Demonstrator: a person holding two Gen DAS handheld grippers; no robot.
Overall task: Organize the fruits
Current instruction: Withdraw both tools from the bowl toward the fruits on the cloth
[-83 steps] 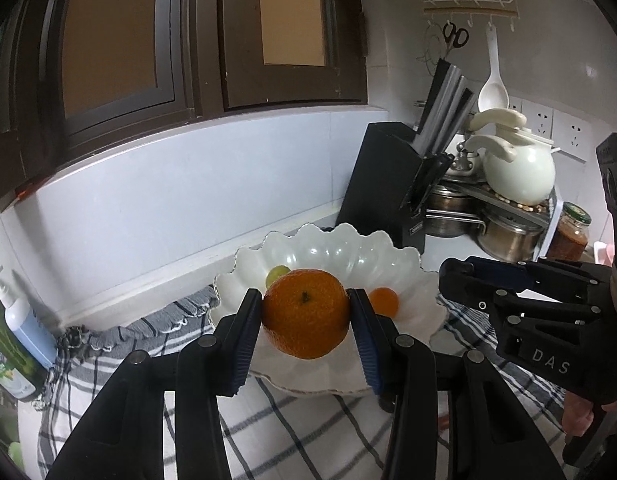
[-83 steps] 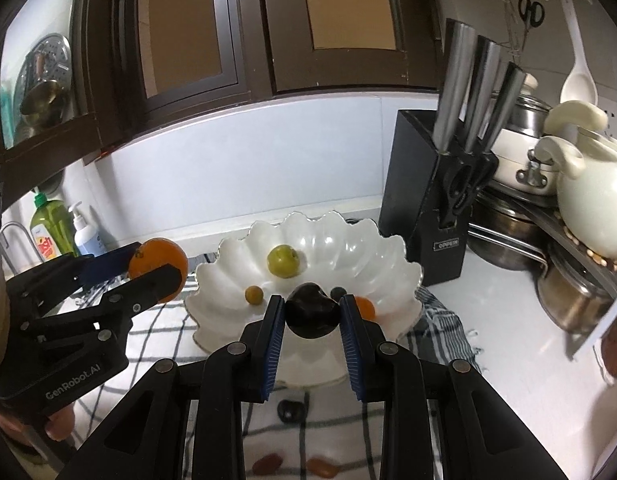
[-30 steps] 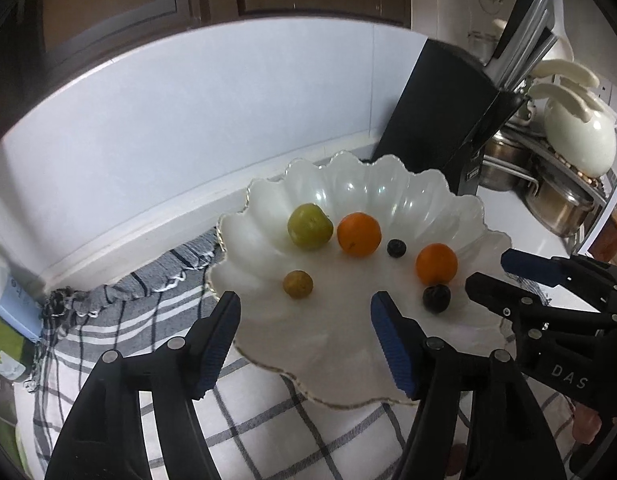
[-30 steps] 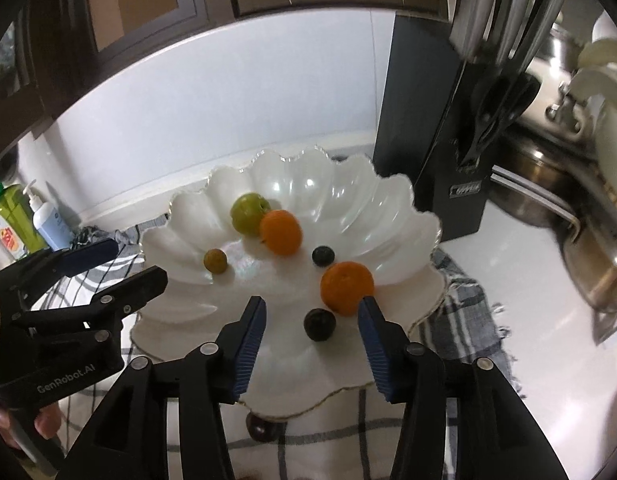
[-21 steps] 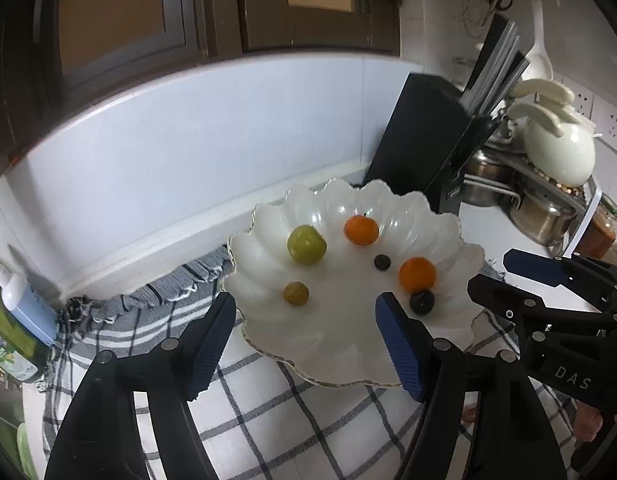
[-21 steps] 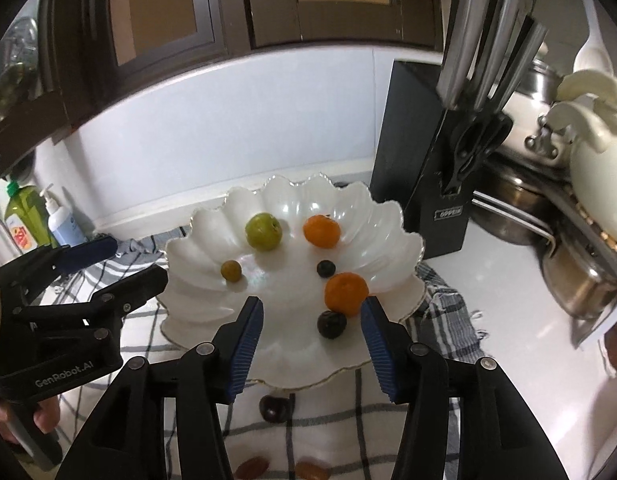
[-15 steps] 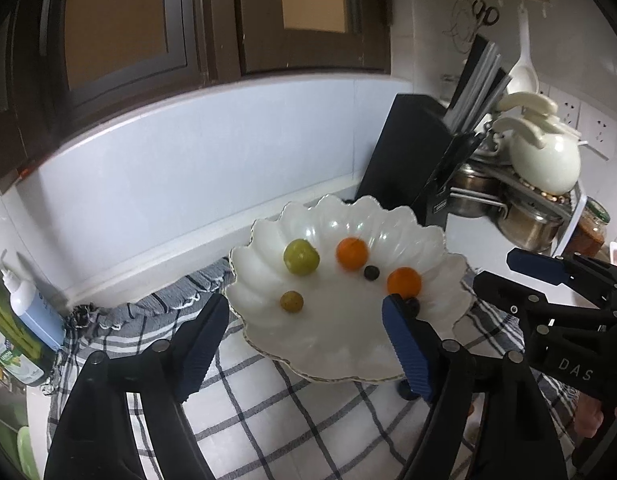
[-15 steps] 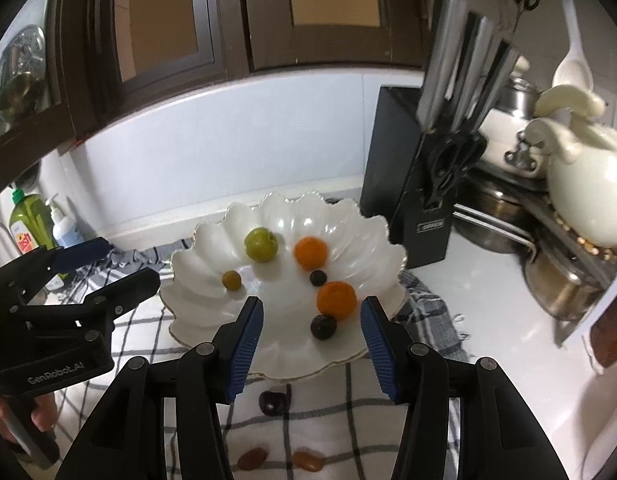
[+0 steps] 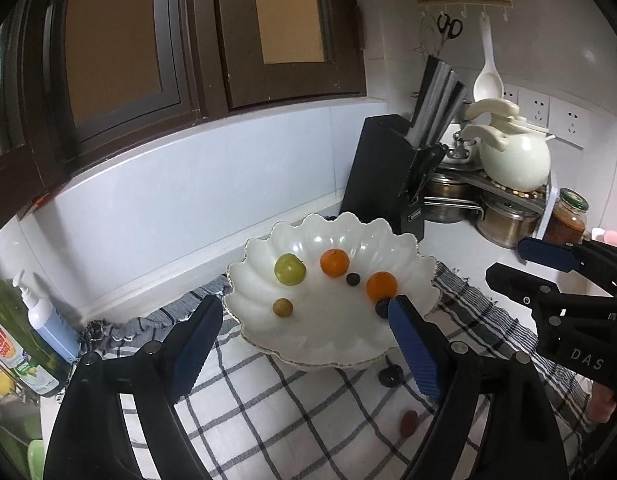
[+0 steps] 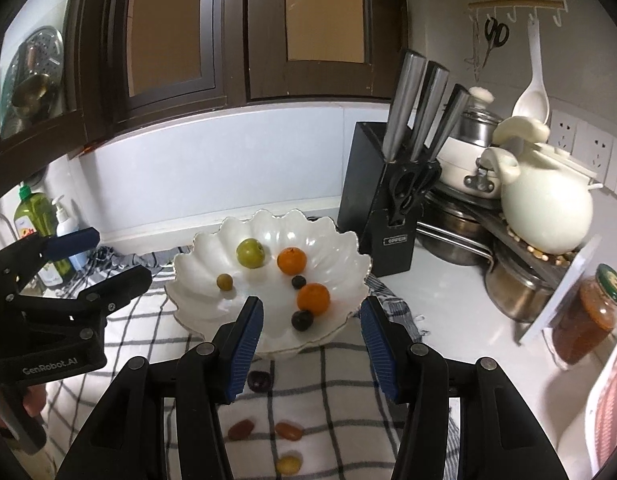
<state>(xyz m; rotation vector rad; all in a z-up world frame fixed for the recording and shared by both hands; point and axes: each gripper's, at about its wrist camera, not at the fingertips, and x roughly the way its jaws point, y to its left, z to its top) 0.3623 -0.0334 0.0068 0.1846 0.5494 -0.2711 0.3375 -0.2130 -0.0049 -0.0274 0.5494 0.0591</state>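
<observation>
A white scalloped bowl on a checked cloth holds a green fruit, two oranges, a dark plum, a small dark berry and a small yellow-brown fruit. My right gripper hovers open before the bowl's near rim with nothing between its fingers. To its left my left gripper hangs above the bowl. Its jaws are opening and hold nothing. On the cloth lie a dark plum, two reddish dates and a yellow fruit.
A black knife block stands right behind the bowl. Steel pots, a cream kettle and a jar crowd the right corner. Soap bottles stand at the far left. A wall and dark cabinets rise behind.
Both grippers drew back and up from the bowl. The orange and the dark plum they held earlier now lie in it. The left jaws spread wider.
</observation>
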